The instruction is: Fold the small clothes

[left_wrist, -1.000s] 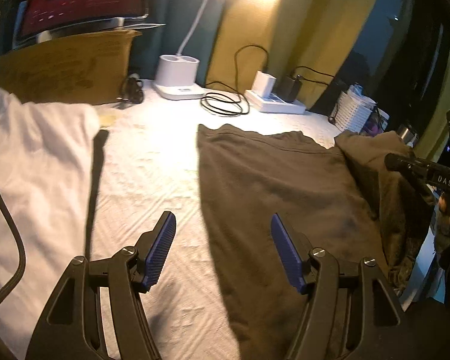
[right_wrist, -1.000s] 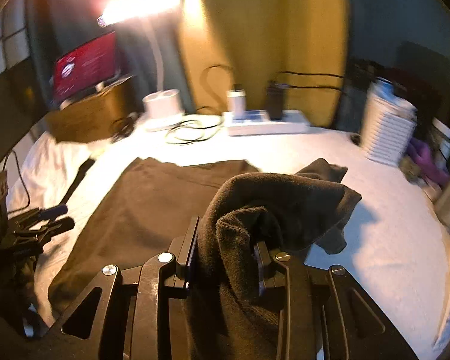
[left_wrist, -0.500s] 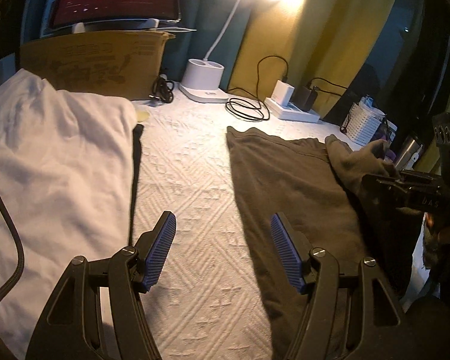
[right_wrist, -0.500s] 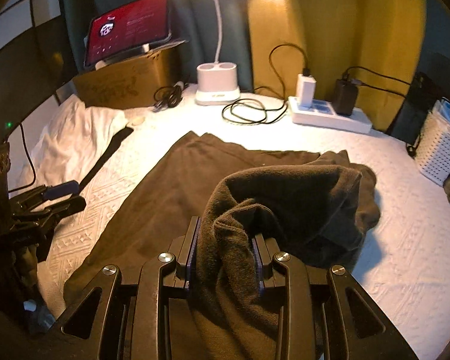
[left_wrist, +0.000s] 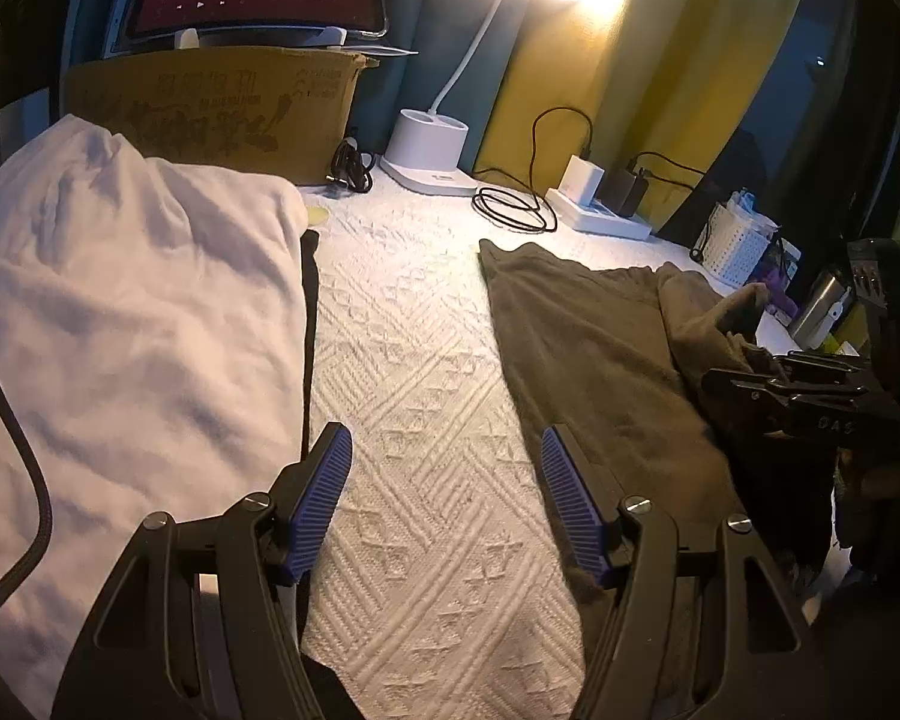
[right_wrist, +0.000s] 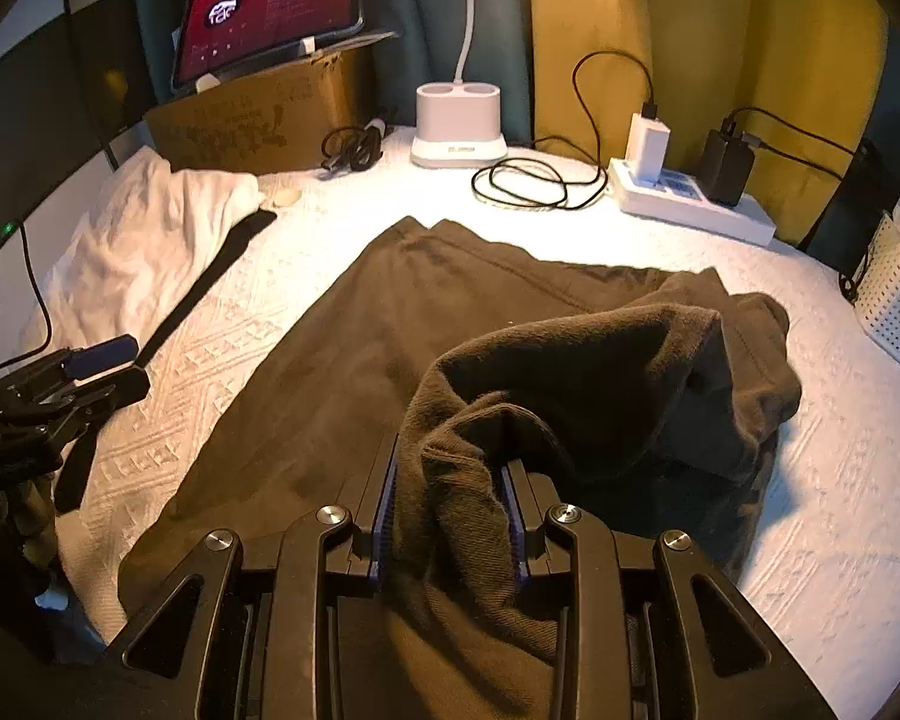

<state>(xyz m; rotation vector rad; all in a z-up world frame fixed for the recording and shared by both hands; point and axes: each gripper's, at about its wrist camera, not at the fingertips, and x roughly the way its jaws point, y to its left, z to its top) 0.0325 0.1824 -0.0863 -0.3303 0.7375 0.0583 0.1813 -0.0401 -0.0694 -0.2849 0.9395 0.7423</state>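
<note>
Right tool clamps brown garment edge; left tool spread wide, empty, just left of it.

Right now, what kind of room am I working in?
Probably a home bedroom or similar living space: the clothes lie on a white quilted cover, a tablet sits propped on a cardboard box, and a lamp base and power strip back onto curtains.
</note>
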